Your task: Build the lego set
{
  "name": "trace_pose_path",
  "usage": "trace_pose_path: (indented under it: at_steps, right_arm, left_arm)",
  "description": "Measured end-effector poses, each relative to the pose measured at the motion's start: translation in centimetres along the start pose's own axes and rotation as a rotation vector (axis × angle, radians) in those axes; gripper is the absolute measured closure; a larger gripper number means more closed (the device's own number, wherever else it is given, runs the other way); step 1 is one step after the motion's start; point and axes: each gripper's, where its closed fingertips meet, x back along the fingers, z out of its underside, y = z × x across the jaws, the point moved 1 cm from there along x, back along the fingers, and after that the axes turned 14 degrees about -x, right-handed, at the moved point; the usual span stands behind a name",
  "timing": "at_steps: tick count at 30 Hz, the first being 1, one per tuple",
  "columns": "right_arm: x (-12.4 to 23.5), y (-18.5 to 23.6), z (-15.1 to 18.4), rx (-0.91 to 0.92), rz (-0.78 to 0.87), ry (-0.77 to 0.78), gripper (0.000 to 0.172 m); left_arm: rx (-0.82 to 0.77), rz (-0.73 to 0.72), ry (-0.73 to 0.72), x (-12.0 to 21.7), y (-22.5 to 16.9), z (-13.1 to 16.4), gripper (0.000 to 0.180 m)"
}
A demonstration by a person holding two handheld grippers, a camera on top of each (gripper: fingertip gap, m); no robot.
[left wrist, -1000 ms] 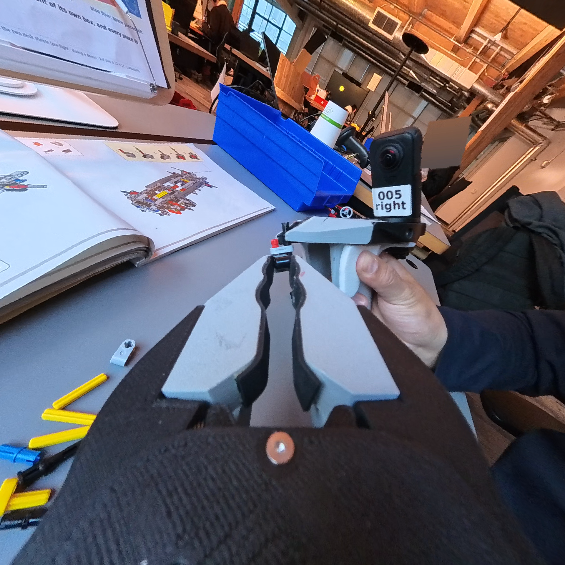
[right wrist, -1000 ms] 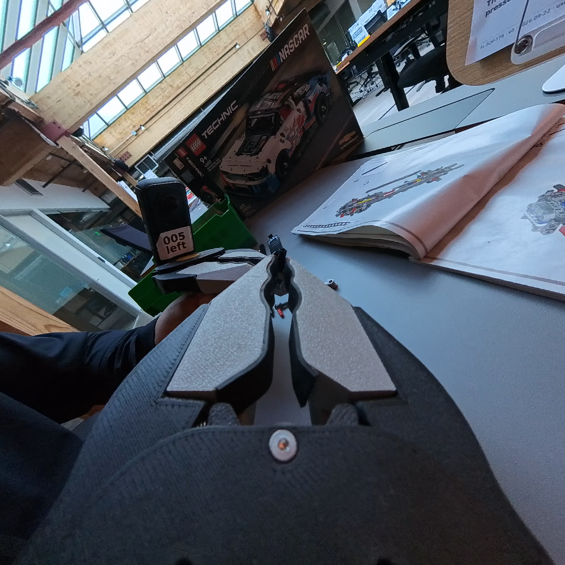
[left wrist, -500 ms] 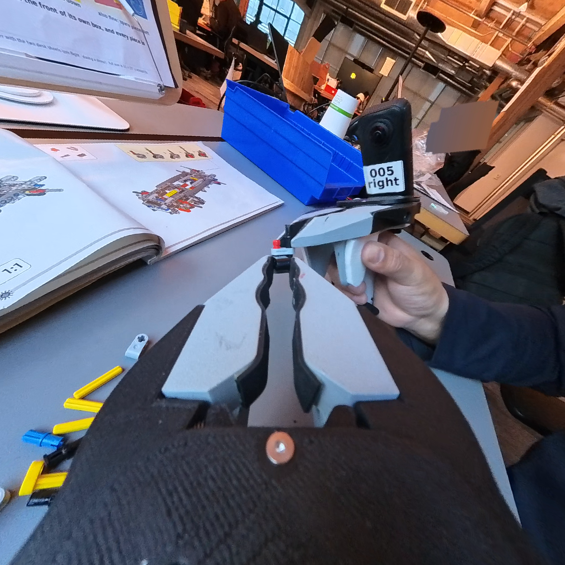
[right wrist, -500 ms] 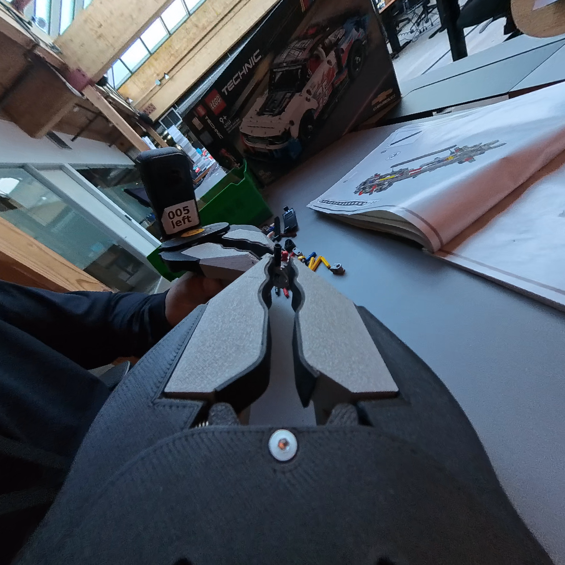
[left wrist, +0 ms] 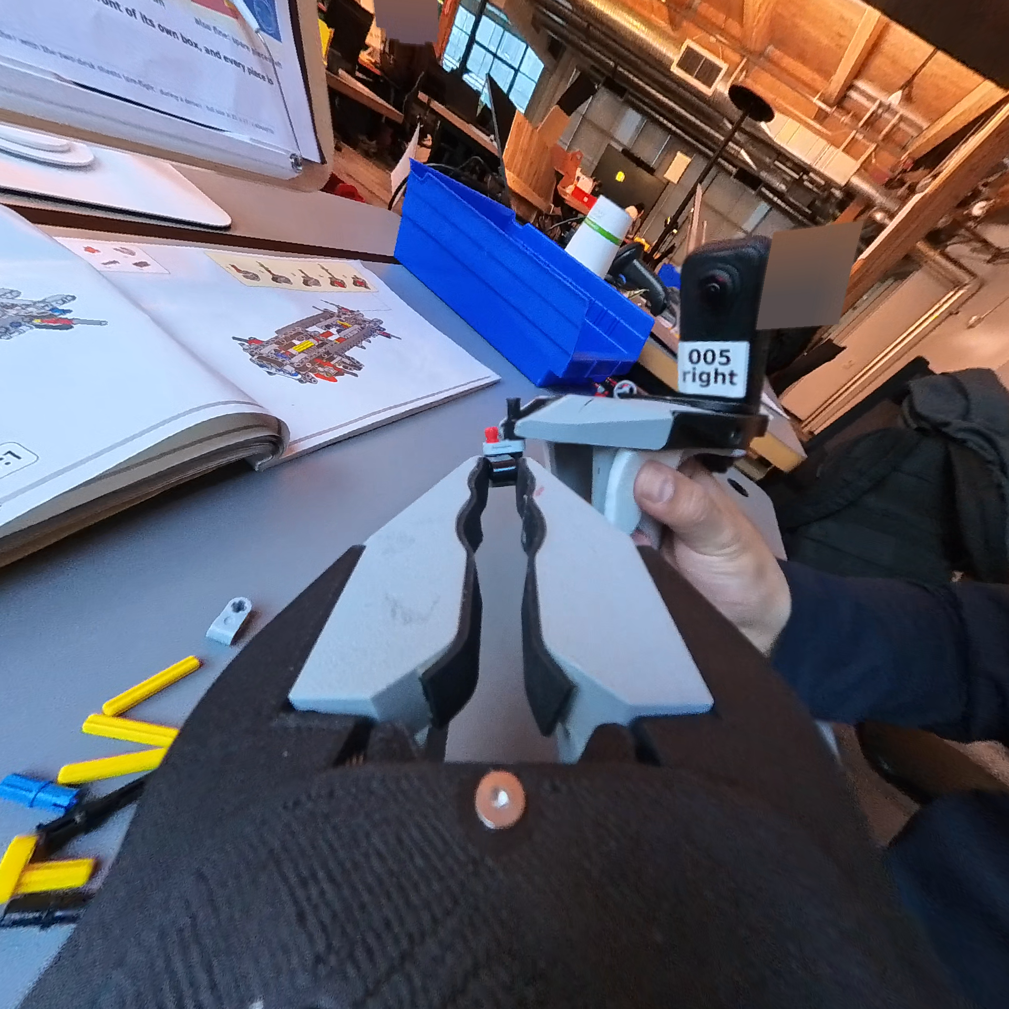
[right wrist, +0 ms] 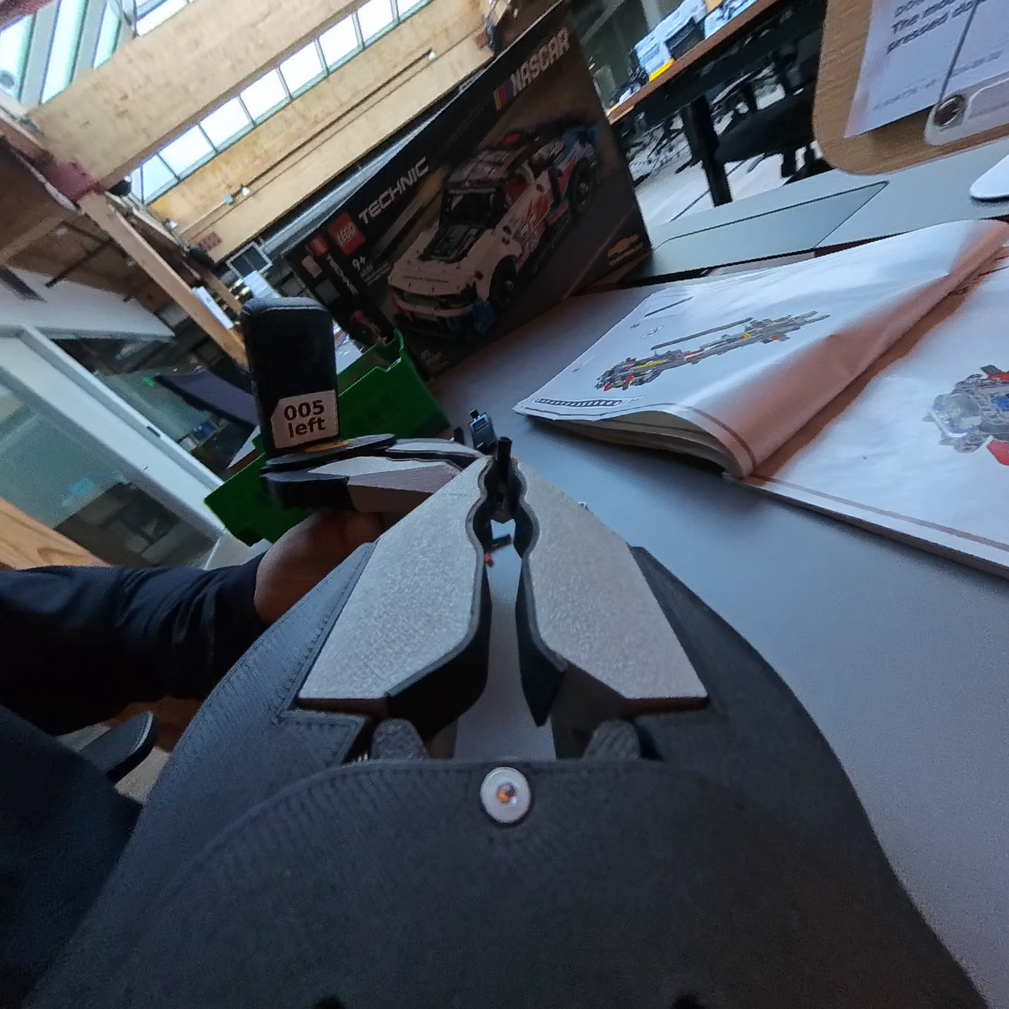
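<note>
Since a moment ago your right tongs (right wrist: 501,480) have tilted back up, clamped together on a thin black pin (right wrist: 502,453). Your left tongs (left wrist: 501,470) grip a small black-and-grey brick piece (left wrist: 502,456) with a red stud. Near left on the counter (left wrist: 164,573): yellow rods (left wrist: 150,677), one blue pin (left wrist: 38,791). Far off stand a blue bin (left wrist: 513,300), a green bin (right wrist: 377,404) and a printed car box (right wrist: 480,218).

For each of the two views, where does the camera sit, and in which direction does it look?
Left wrist view: sits on the left gripper, facing the blue bin; fingers pinch a small black-and-grey assembly; right hand shows.
Right wrist view: sits on the right gripper, facing the toy box; fingers pinch a black pin.
Shared: open manual, grey table.
</note>
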Motion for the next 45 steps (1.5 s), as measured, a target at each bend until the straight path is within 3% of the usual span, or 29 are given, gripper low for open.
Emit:
trace_pose_path:
  at_steps: [45]
  right_arm:
    - [-0.84,-0.08,-0.51,-0.066,0.008,-0.064,0.172]
  left_arm:
    - [0.046,-0.015,-0.023,0.38,0.70,-0.11,0.173]
